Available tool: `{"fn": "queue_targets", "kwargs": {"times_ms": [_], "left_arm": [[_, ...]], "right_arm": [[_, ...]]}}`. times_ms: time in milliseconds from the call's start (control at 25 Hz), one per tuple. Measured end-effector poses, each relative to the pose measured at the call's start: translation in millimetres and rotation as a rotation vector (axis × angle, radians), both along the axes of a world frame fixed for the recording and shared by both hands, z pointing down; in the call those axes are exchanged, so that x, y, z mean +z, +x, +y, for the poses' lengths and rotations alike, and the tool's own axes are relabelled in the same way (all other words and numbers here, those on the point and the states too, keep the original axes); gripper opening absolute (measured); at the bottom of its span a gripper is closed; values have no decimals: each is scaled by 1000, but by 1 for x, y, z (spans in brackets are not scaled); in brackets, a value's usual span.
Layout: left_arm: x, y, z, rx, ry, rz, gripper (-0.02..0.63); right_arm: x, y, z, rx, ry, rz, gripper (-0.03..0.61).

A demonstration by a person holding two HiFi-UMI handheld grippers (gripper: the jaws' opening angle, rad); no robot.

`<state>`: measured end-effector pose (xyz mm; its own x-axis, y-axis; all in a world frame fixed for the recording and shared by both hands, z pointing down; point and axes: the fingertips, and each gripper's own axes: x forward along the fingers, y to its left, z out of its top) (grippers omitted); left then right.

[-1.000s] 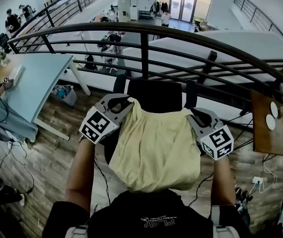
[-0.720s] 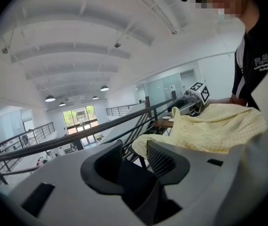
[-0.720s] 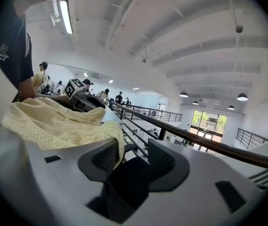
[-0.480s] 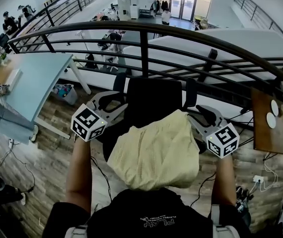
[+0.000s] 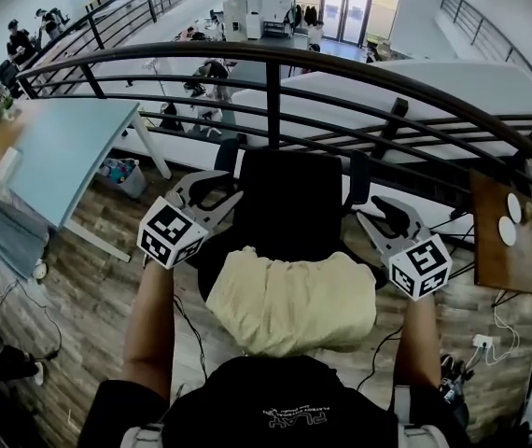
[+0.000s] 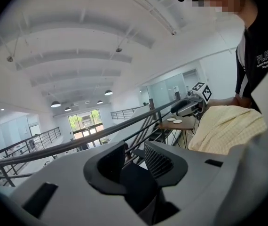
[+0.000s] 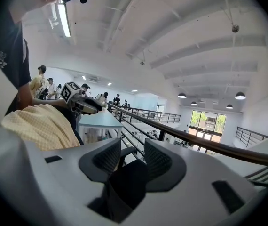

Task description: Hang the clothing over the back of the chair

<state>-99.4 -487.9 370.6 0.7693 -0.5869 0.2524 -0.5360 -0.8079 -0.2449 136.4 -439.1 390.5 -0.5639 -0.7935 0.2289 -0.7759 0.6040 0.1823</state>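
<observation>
The person is standing just behind the black chair [image 5: 289, 199], and the step in hand looks like the letting-go at the end of the drape. The pale yellow garment [image 5: 289, 301] is lying in a bunched heap over the top of the chair's back, close against the person's chest, and neither tool is touching it. The left gripper [image 5: 224, 187] is hovering just beside the cloth's upper left corner. Its jaws have just been springing wide and easing back a little, and they are standing well apart with nothing between them, only the railing [image 5: 275, 59] showing beyond. The right gripper [image 5: 371, 210] is hanging likewise near the upper right corner, its jaws having just been opening wide and closing back very slightly. They too are gaping with nothing in their grasp. How much cloth is falling down the seat side of the backrest is hidden under the heap, so whether the garment is sitting securely cannot be told. In all likelihood the hanging is nearly done. What is probably being called for next is either drawing both tools back clear of the chair, or, if the bundle is looking lopsided, pinching a loose edge and pulling it down the front so that the weight is sitting evenly on both sides.
</observation>
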Motion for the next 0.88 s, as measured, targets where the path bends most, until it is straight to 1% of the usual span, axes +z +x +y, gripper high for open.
{"fn": "queue_targets", "kwargs": {"times_ms": [120,200,280,360,480,560,640,720,880], "left_arm": [[-14,-2,2,-22,47,34,118],[-24,-4,4,-30,71,61,105],[-35,-7,5,-39,94,96,86],[-48,-10,5,-65,136,135,59],[-70,-15,8,-115,205,204,26],[-81,-17,11,-137,231,241,17],[-85,-17,12,-156,247,255,14],[-83,-19,11,-174,254,248,14],[-80,-22,12,-178,253,246,14]], "right_arm": [[-11,-7,0,12,39,-4,149],[-19,-13,0,27,76,-9,122],[-32,-15,-2,63,133,-22,78],[-48,-11,-3,108,201,-54,52],[-76,-7,0,160,285,-101,31],[-92,-7,4,179,328,-108,24],[-102,-11,7,184,364,-97,20],[-108,-18,9,177,385,-85,19],[-108,-30,8,162,374,-102,20]]}}
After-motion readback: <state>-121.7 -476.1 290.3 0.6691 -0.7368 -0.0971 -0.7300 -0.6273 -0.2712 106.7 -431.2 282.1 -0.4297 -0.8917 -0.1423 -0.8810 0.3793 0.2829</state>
